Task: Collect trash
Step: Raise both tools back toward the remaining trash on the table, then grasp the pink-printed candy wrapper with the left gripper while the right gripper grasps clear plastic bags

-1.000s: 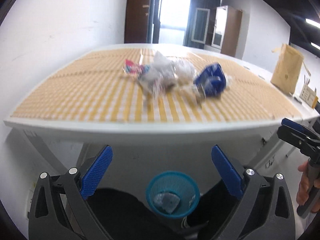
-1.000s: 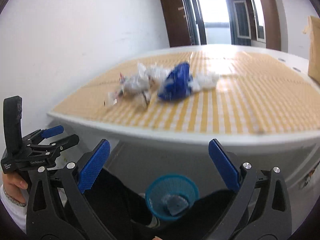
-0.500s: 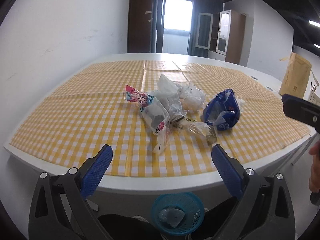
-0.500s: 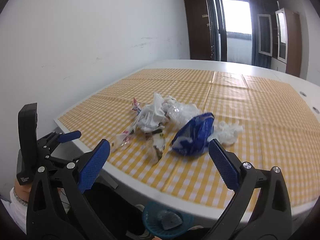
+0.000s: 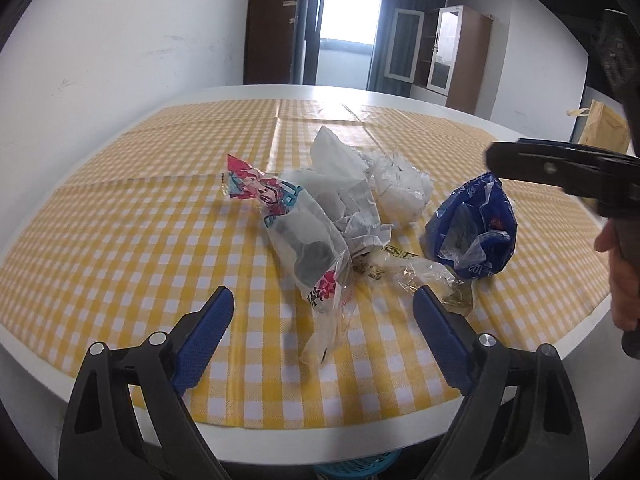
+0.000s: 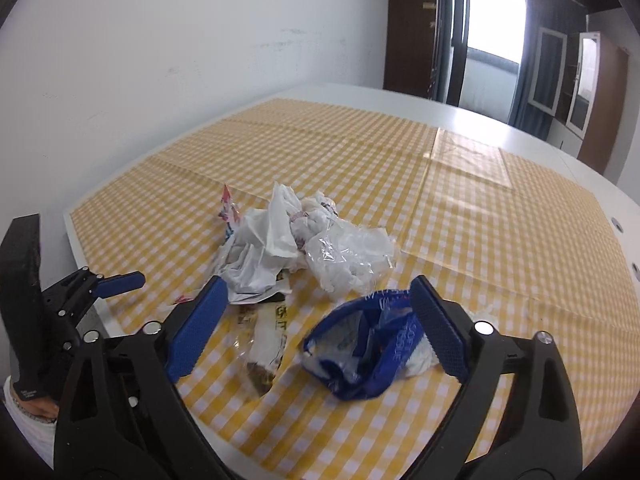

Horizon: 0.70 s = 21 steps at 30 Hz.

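Note:
A heap of trash lies on the yellow checked tablecloth point(image 5: 120, 240). It holds a clear wrapper with pink print point(image 5: 304, 240), a white crumpled bag point(image 5: 340, 172) and a blue crumpled bag point(image 5: 472, 232). My left gripper point(image 5: 323, 300) hovers over the near table edge. Its jaws are wide and closing, with the wrapper's tail lying ahead between the fingers, untouched. My right gripper point(image 6: 320, 288) hangs above the blue bag point(image 6: 368, 360), jaws wide and closing, pads not pressing it. Each gripper shows in the other's view: right gripper point(image 5: 560, 168), left gripper point(image 6: 100, 284).
A blue mesh bin point(image 5: 356, 468) peeks out under the table's near edge. A brown paper bag point(image 5: 604, 128) stands at the far right. A white wall runs along the left; cabinets point(image 5: 452, 56) and a doorway are at the back.
Both grippers rose from below the table edge and came forward over the tabletop. The trash heap now looms close, and the bin has slipped to the bottom edge of the left view.

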{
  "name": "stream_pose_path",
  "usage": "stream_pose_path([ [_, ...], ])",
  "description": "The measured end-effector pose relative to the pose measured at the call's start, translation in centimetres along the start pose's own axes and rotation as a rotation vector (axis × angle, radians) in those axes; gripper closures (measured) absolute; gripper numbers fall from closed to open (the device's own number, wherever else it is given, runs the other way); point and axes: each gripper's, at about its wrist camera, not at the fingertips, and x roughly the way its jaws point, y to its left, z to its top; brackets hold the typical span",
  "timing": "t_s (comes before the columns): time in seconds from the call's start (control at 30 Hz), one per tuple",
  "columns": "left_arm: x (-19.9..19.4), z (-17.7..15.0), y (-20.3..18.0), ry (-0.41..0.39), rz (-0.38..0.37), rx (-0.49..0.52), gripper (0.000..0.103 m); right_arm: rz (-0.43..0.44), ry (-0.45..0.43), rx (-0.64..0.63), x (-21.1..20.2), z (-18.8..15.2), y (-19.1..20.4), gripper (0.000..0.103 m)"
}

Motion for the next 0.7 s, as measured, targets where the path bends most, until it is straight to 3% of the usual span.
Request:
stream_pose_path([
  [0.07,0.2,-0.3,0.1,0.011,-0.024,0.002,0.015,-0.013,0.031,-0.013,1.5,0.6,-0.2,0.019],
  [0.2,0.4,-0.2,0.1,0.006,-0.038,-0.003,0.02,-0.023,0.104,-0.02,4.4,1.6,-0.6,0.035],
  [0.27,0.9,-0.3,0.1,0.014,-0.031,0.002,0.025,-0.023,0.129,-0.025,5.5,1.9,-0.5,0.036],
  [0.4,1.7,-0.6,0.5,0.033,-0.026,-0.009,0.049,-0.039,0.182,-0.063,8.1,2.0,0.0,0.048],
  [0.47,1.8,-0.7,0.7,0.035,-0.031,-0.007,0.056,-0.041,0.204,-0.063,9.2,1.9,0.0,0.049],
  [0.5,2.0,-0.8,0.8,0.037,-0.029,-0.008,0.065,-0.044,0.221,-0.065,9.7,1.9,0.0,0.049],
  [0.6,1.9,-0.8,1.1,0.027,-0.031,-0.019,0.087,-0.062,0.241,-0.063,10.7,1.8,-0.2,0.065],
  [0.7,1.5,-0.6,1.2,0.005,-0.049,-0.017,0.093,-0.068,0.229,-0.06,10.6,1.8,-0.2,0.075],
])
